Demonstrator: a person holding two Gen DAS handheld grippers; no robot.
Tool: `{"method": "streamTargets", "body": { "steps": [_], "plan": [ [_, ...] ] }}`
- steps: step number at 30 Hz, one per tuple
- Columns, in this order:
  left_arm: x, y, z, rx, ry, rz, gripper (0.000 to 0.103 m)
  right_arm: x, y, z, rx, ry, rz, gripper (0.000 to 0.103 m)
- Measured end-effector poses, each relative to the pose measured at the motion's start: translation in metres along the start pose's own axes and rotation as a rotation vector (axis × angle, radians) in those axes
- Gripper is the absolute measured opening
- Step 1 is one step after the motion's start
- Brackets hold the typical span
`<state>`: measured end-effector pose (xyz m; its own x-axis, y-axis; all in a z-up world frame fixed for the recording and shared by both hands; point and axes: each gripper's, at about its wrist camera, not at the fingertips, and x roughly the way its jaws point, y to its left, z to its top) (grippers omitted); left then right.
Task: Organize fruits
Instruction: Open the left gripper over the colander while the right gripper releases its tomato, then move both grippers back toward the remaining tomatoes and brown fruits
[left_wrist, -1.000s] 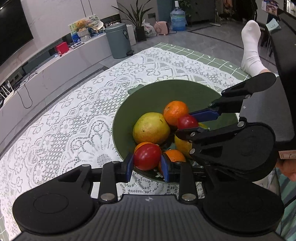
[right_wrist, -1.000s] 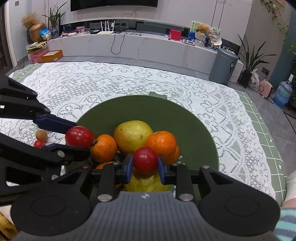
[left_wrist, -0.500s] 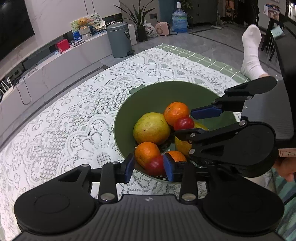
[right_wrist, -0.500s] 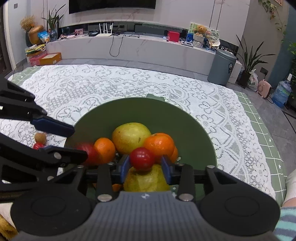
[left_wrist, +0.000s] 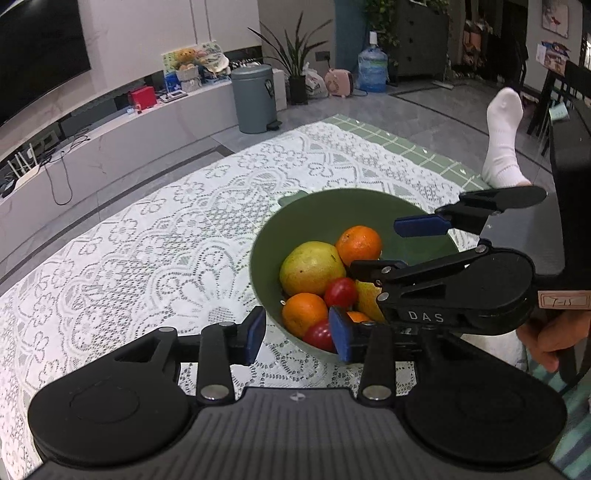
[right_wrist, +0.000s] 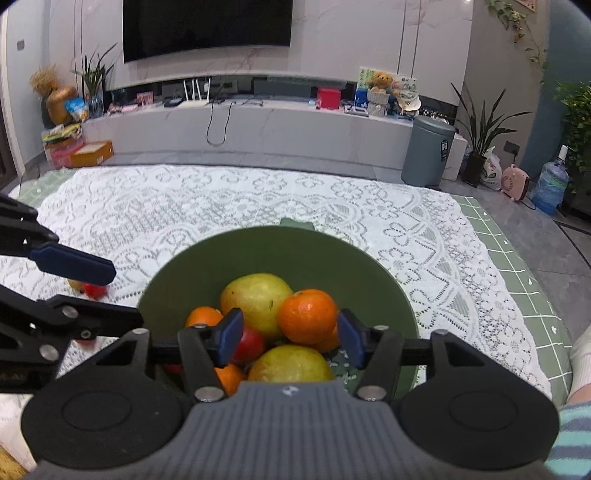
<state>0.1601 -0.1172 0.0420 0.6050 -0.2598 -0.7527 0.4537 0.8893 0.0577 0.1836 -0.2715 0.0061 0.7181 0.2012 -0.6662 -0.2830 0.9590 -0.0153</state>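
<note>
Left claw (left_wrist: 297, 334): jaws spread wide, nothing held. It hovers at the near rim of the green bowl (left_wrist: 314, 214); its right pad sits over the bowl edge, its left pad over the lace cloth (left_wrist: 147, 240) outside the bowl.

Right claw (right_wrist: 290, 338): jaws also spread wide, nothing between the pads. It hangs low over the bowl's near side, w/ fruit showing between and ahead of the pads.

Bowl contents, ref. left claw:
- Red tomato (left_wrist: 319, 334), just ahead, touching the inner wall by the right pad.
- Orange (left_wrist: 304, 314), directly ahead, just beyond that tomato.
- Second red tomato (left_wrist: 340, 292), ahead and slightly right, between the fruits.
- Yellow-green mango (left_wrist: 312, 267), further ahead, centre of bowl.
- Second orange (left_wrist: 359, 245), furthest ahead, right of the mango and touching it.

Ref. right claw: a second yellow-green fruit (right_wrist: 291, 363) lies just below the pads, close to the camera; one tomato sits beside the left pad.

Outside the bowl, on the lace-covered desk, small red fruit (right_wrist: 94, 290) lies well left of the right claw, partly hidden behind the left claw's upper finger. Type: cannot tell.
</note>
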Motion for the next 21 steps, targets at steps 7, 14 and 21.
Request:
{"method": "streamTargets", "body": {
  "steps": [7, 14, 21],
  "plan": [
    [-0.024, 0.013, -0.011, -0.058, -0.042, 0.028, 0.050, -0.011, 0.010, -0.004, 0.008, -0.074, 0.008, 0.064],
    [-0.042, 0.030, -0.029, -0.145, -0.062, 0.058, 0.050, -0.024, 0.029, -0.009, 0.024, -0.153, 0.024, 0.068],
    [-0.056, 0.047, -0.051, -0.212, -0.099, 0.113, 0.050, -0.034, 0.054, -0.015, -0.010, -0.229, 0.034, 0.073]
  ]
}}
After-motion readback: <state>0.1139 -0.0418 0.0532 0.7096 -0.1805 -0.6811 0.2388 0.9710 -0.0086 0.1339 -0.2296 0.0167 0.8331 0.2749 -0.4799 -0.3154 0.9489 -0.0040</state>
